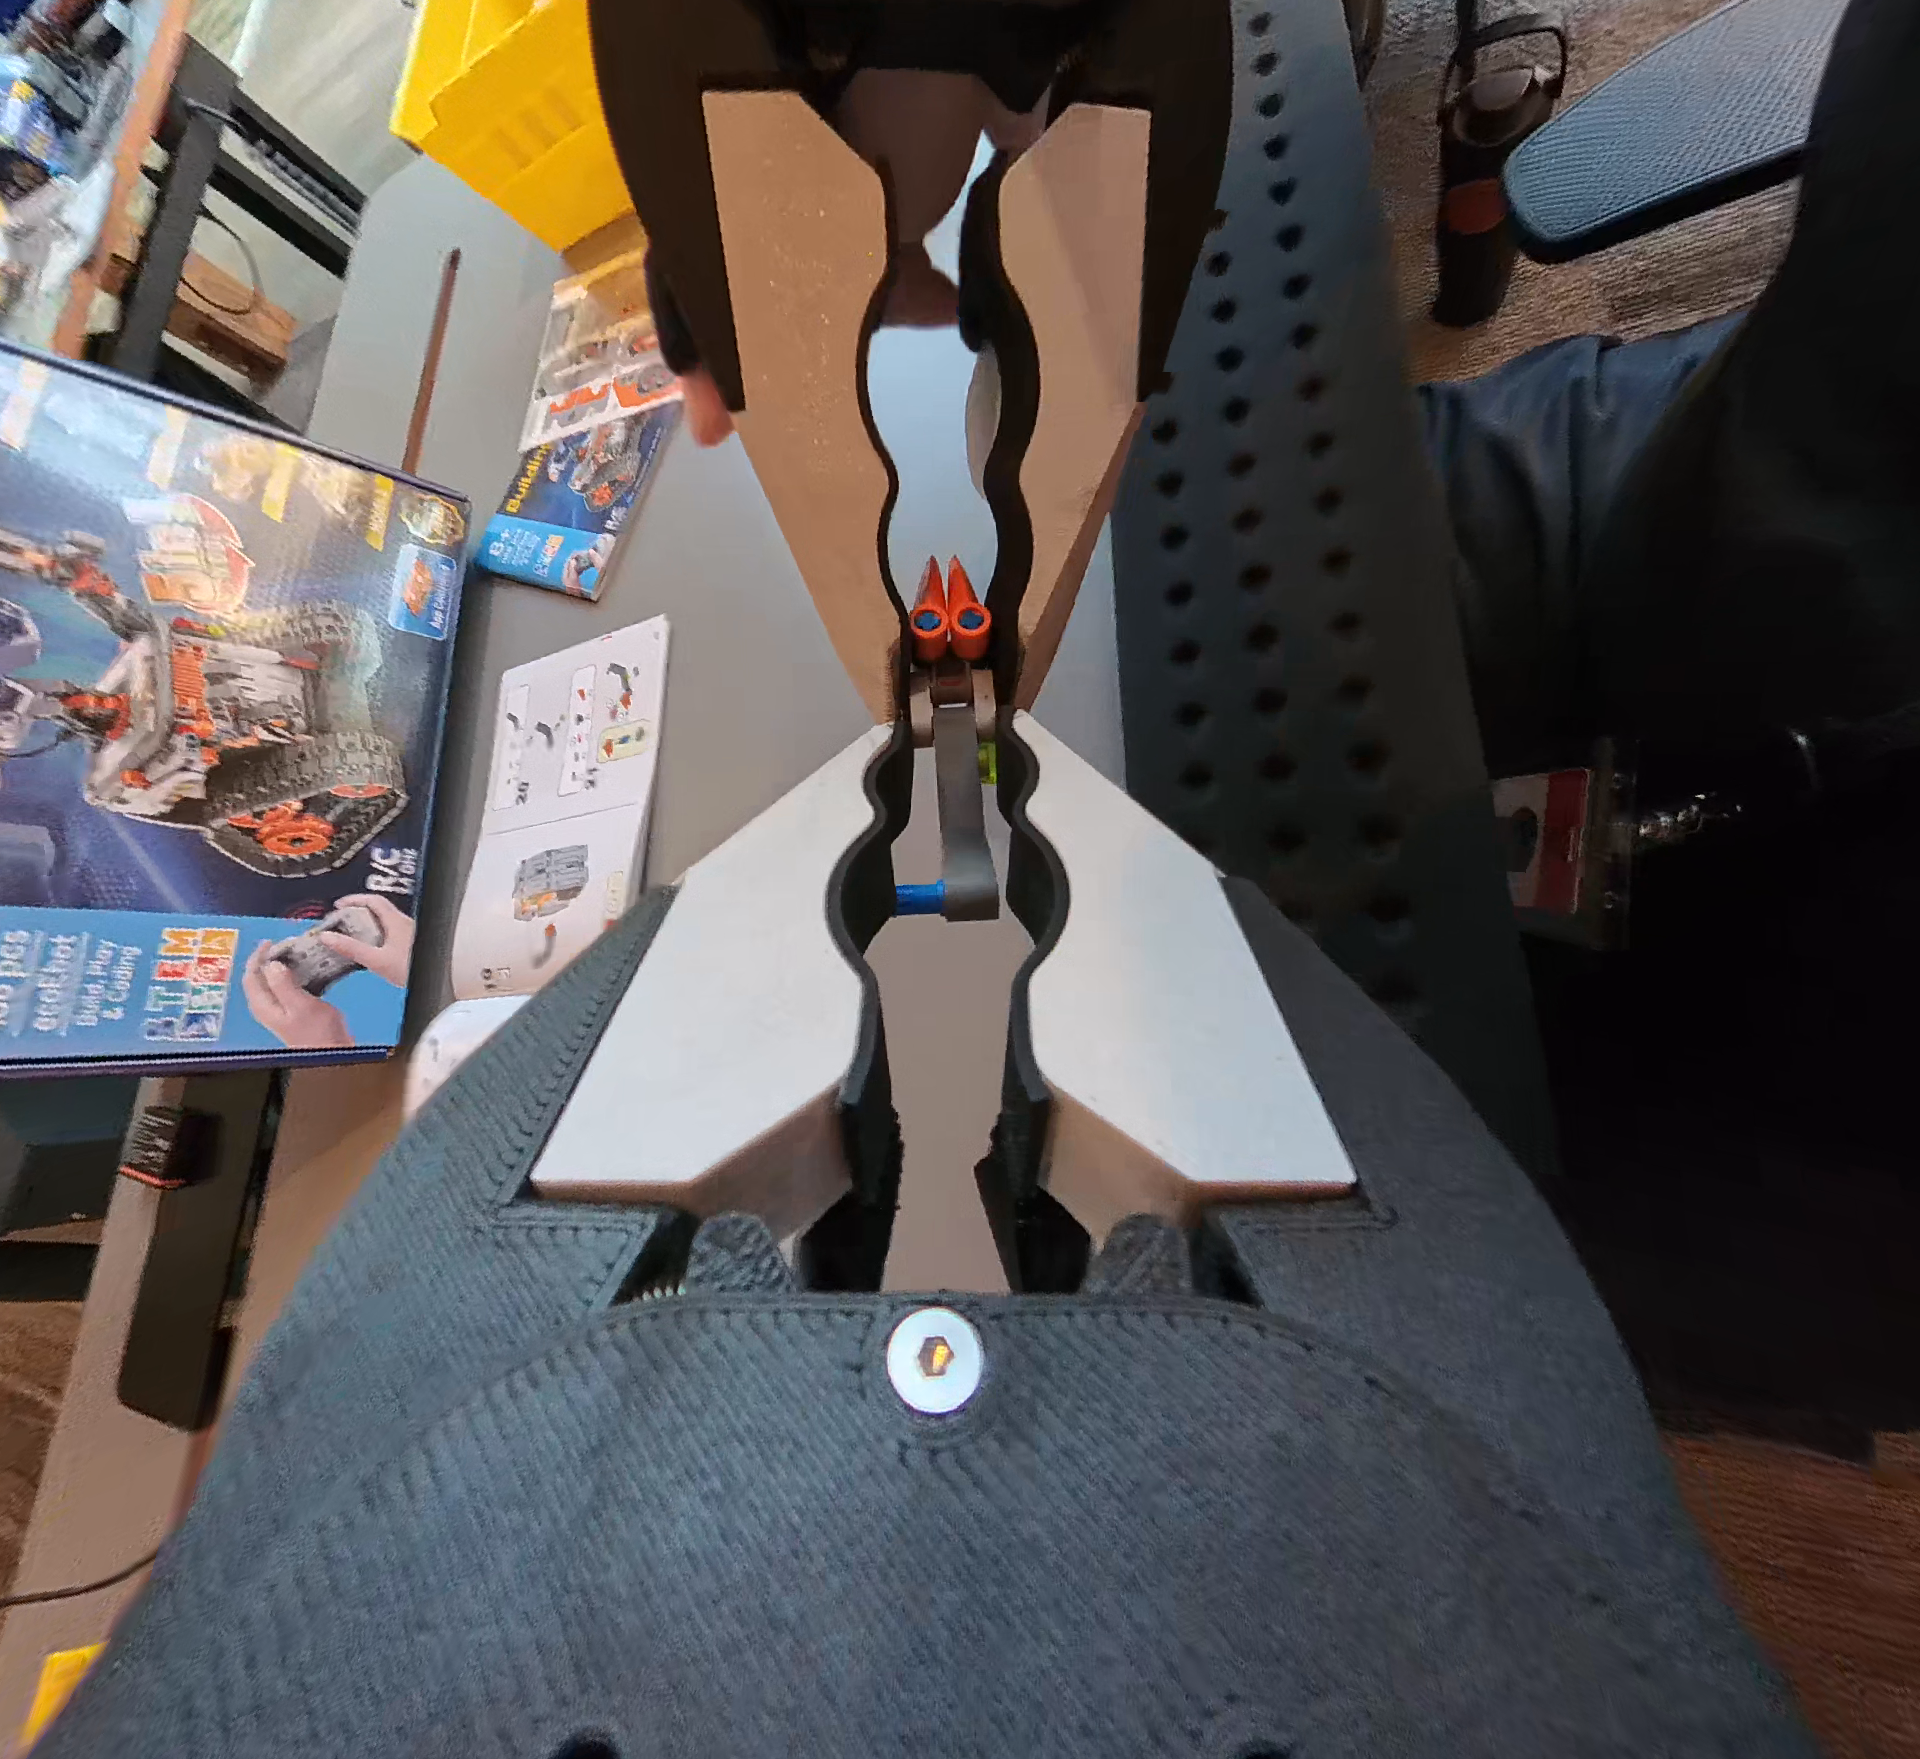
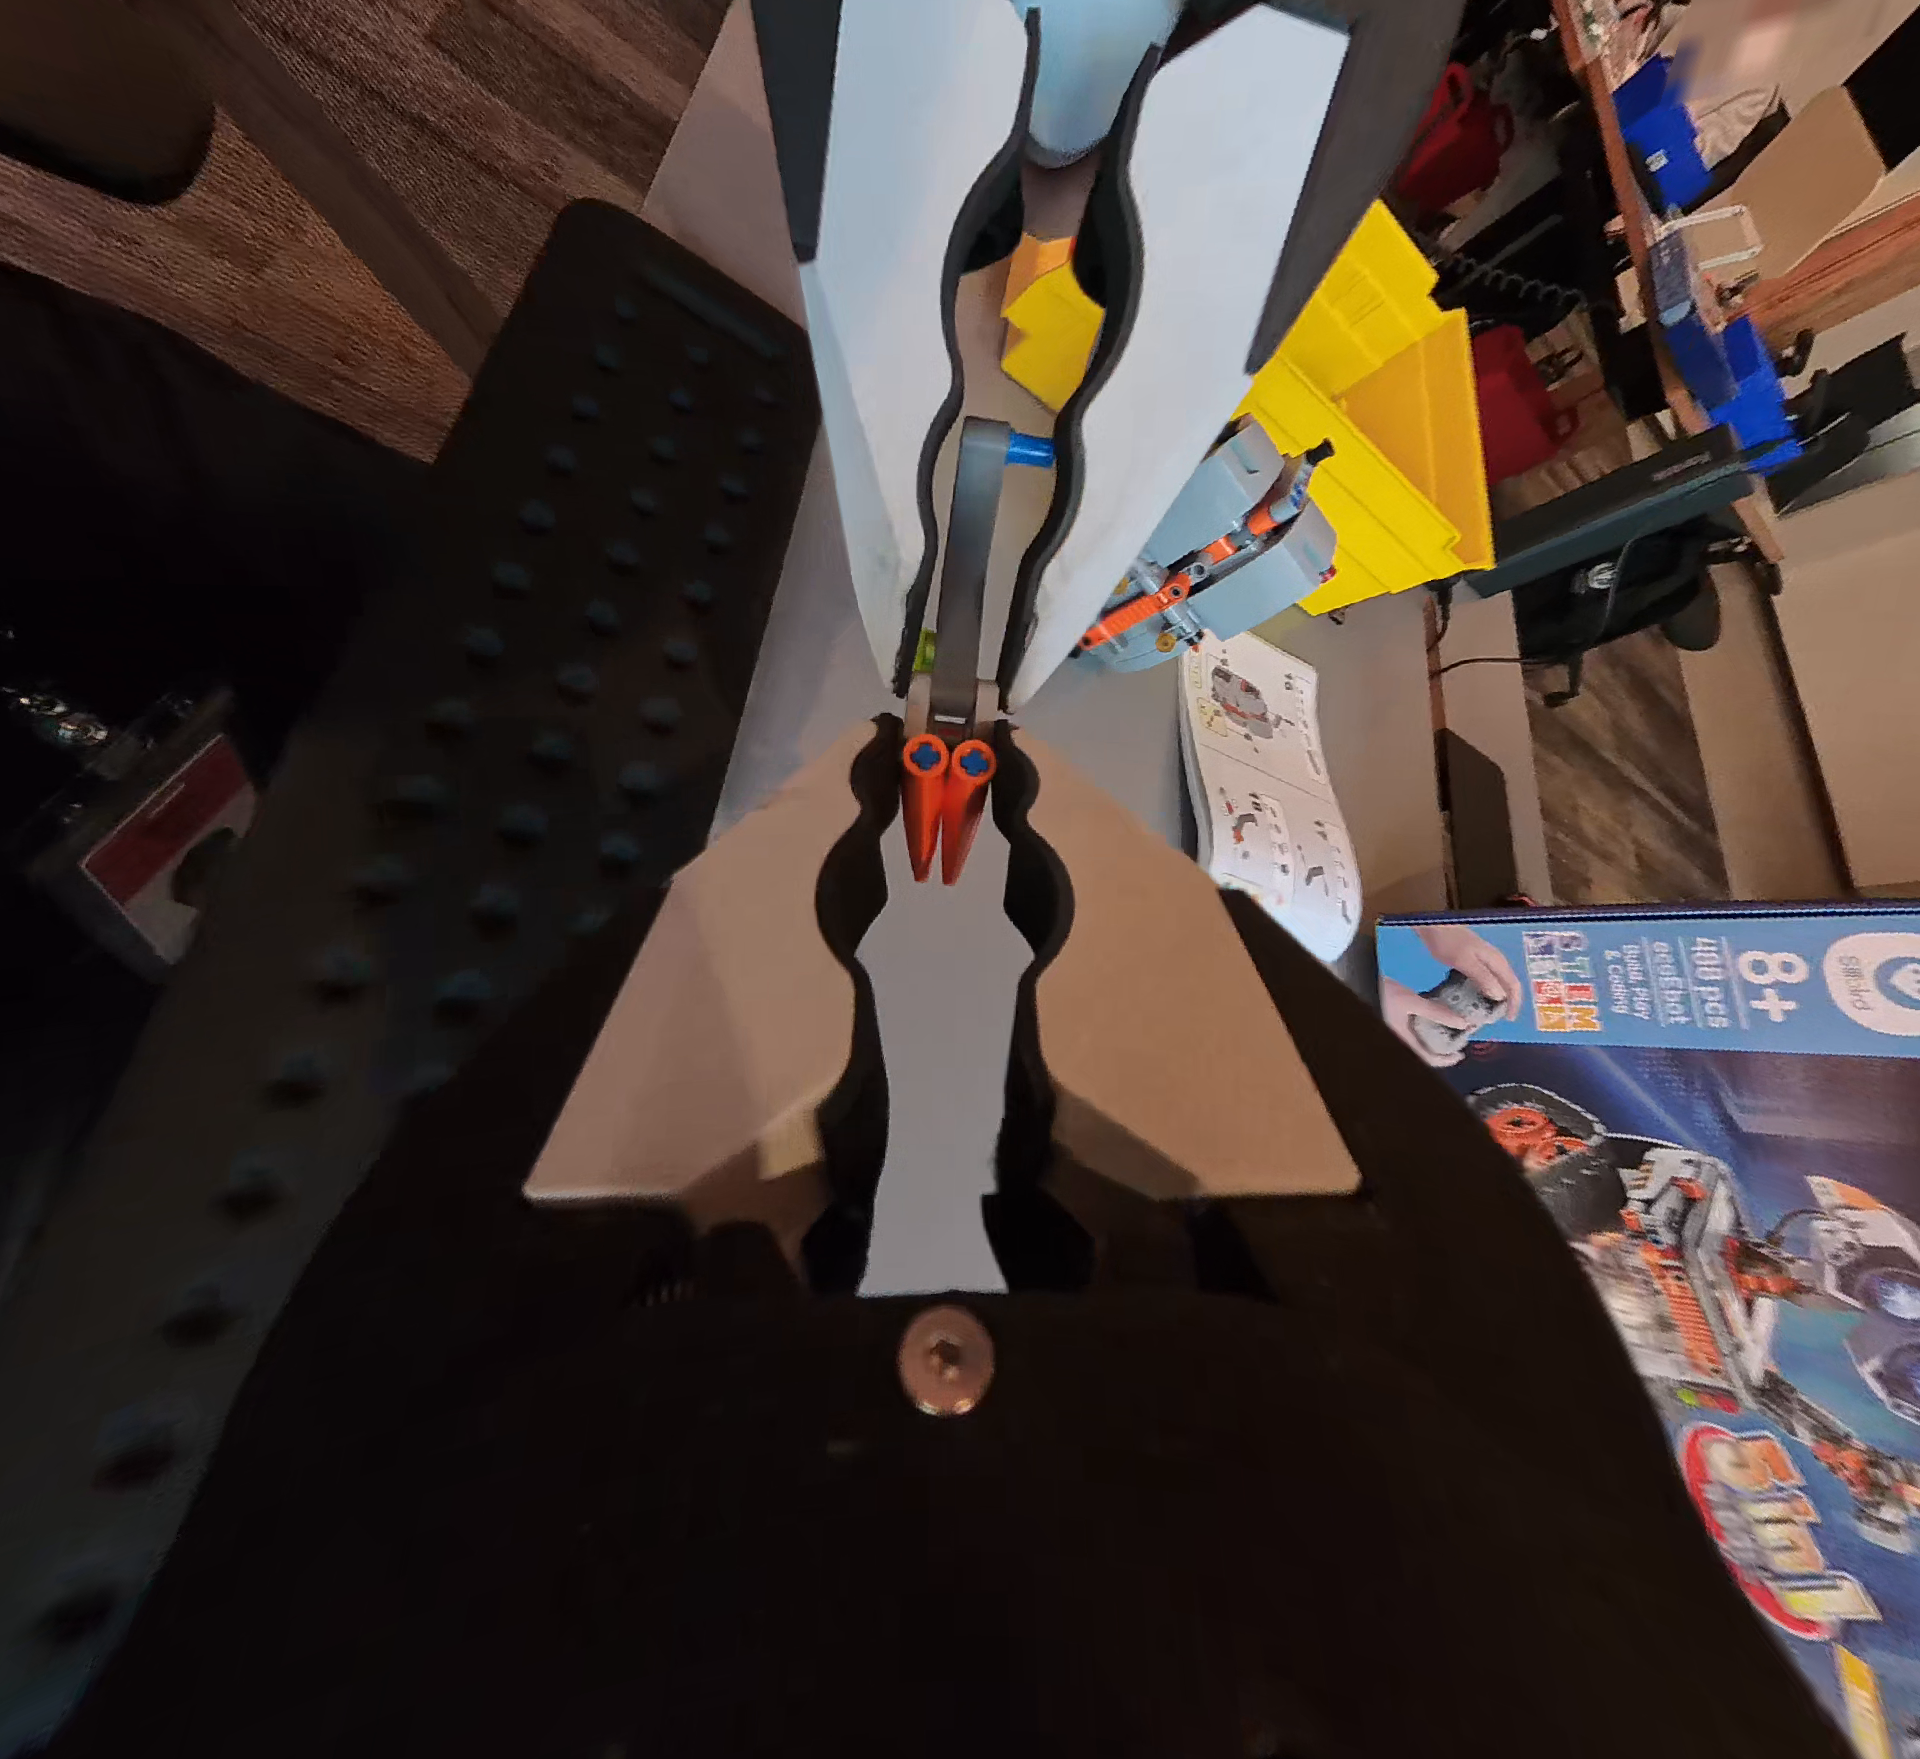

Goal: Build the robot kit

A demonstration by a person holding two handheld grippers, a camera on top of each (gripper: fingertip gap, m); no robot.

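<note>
The two grippers meet tip to tip above a grey table [image 1: 748,566]. My left gripper [image 1: 951,733] is shut on a grey beam [image 1: 961,826] that lies between its fingers, with a blue pin [image 1: 920,894] at its near end and a small lime-green piece [image 1: 987,759] beside it. My right gripper [image 2: 943,738] is shut on a pair of orange pointed pieces [image 2: 945,810] with blue axle ends. The orange pair [image 1: 948,618] joins the end of the grey beam [image 2: 961,566] where the fingertips meet. The right gripper [image 1: 951,660] comes in from the top of the left wrist view.
A blue toy kit box [image 1: 208,774] [image 2: 1662,1242] lies on the table beside an open instruction booklet [image 1: 571,774] [image 2: 1268,774]. Yellow bins [image 1: 509,47] [image 2: 1382,421] stand behind. A partly built grey model [image 2: 1216,546] sits near them. A black perforated chair back [image 1: 1268,462] [image 2: 520,670] is close alongside. The tips of both grippers are at nearly the same place.
</note>
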